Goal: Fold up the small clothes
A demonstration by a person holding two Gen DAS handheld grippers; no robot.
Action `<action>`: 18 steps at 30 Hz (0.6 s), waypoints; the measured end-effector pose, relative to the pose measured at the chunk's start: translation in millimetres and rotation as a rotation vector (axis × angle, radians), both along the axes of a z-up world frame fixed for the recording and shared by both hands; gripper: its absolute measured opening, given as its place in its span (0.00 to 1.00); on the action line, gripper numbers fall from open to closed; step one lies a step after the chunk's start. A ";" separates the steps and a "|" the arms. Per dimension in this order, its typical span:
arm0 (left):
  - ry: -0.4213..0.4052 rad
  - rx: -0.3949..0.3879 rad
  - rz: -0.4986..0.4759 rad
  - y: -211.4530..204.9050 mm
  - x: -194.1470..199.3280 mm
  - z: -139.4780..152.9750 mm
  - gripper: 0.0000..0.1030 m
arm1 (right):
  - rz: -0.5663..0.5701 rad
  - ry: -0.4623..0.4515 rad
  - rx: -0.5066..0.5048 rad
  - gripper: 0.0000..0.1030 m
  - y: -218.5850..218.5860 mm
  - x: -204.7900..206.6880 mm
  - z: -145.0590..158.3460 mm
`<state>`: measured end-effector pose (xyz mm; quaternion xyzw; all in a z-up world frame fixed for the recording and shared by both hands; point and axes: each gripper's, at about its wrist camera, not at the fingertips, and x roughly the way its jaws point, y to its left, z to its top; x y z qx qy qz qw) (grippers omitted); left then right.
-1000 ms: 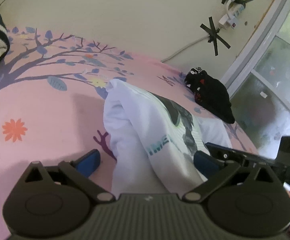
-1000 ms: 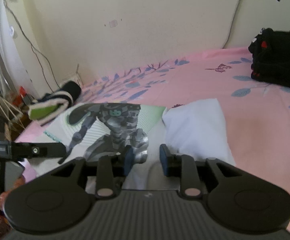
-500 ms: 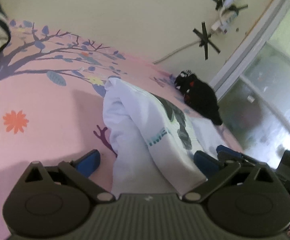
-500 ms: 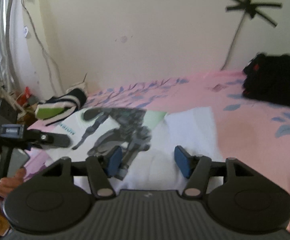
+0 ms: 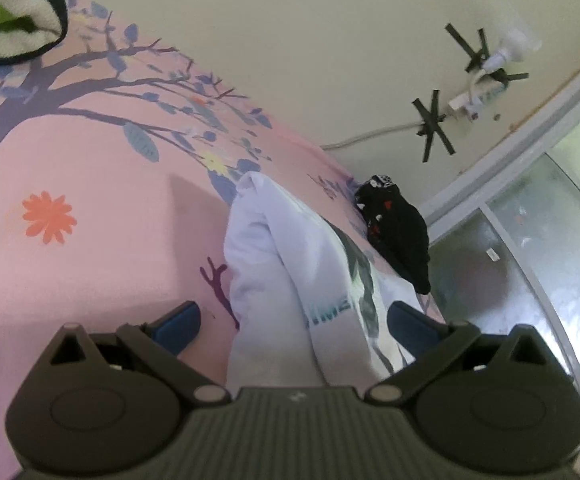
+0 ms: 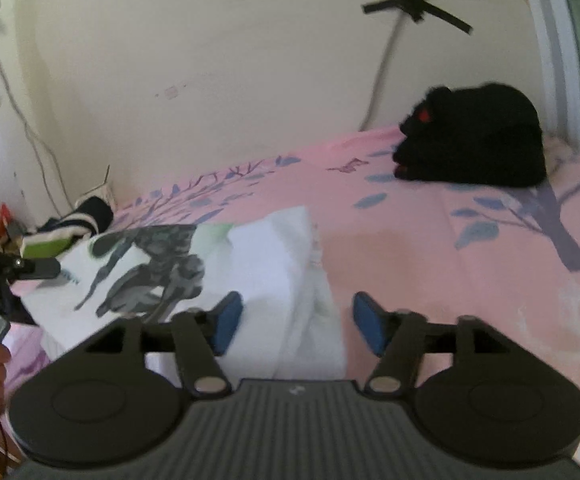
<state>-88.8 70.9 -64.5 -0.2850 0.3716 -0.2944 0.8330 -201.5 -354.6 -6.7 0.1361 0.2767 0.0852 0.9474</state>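
The white shirt point(image 5: 290, 280), lying bunched on the pink bed point(image 5: 90, 240), looks light and limp, best pinched at a folded edge; both grippers, left point(image 5: 293, 320) and right point(image 6: 293, 320), straddle it with jaws apart, the right's just opening, while only the right view shows its robot print flat.
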 end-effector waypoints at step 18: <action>-0.080 0.046 0.122 15.8 -0.2 12.2 0.40 | 0.188 -0.131 0.034 0.11 36.8 63.9 20.5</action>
